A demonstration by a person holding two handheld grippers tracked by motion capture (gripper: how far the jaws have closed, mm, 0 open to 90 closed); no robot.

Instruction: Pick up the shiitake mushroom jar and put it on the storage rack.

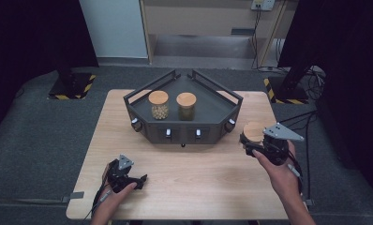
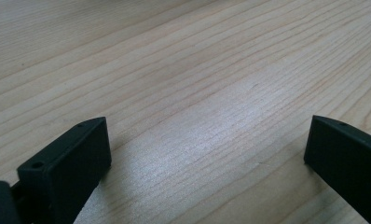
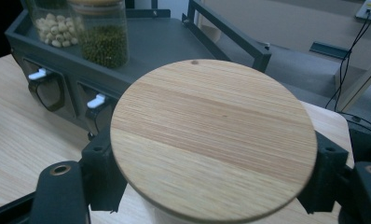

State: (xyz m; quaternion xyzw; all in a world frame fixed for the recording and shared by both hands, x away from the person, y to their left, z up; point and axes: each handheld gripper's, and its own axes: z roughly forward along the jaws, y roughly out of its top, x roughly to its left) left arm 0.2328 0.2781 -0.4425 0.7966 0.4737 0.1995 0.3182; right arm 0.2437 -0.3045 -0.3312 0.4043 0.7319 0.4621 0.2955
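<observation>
- Bamboo-topped, the round-lidded glass jar (image 3: 214, 140) sits clamped between the two black jaws of the right gripper (image 1: 256, 140), which close on it just under the lid rim; it is held at the right side of the pale wooden table (image 1: 184, 187), just off the front right corner of the dark grey angular tray rack (image 1: 208, 110).
- Gripping below the overhanging lid looks deliberate: the rim should keep the jar from slipping down through the jaws while it is carried.
- Whether the jar's base rests on the table or hangs above it, I cannot tell.
- Two more jars already stand side by side on the rack's deck: a wooden-lidded jar of pale beans (image 1: 159, 105) and a wooden-lidded jar of green beans (image 1: 186, 107), left of centre, which leaves bare deck to their right.
- My judgement is that the held jar is bound for that free space, making a row.
- At the table's near left, the left gripper (image 1: 124, 176) rests low over bare wood, jaws spread wide and holding nothing, likely parked clear of the right hand's path.
- Raised rails edge the rack's back sides, so the jar would have to come in from the front or above.
</observation>
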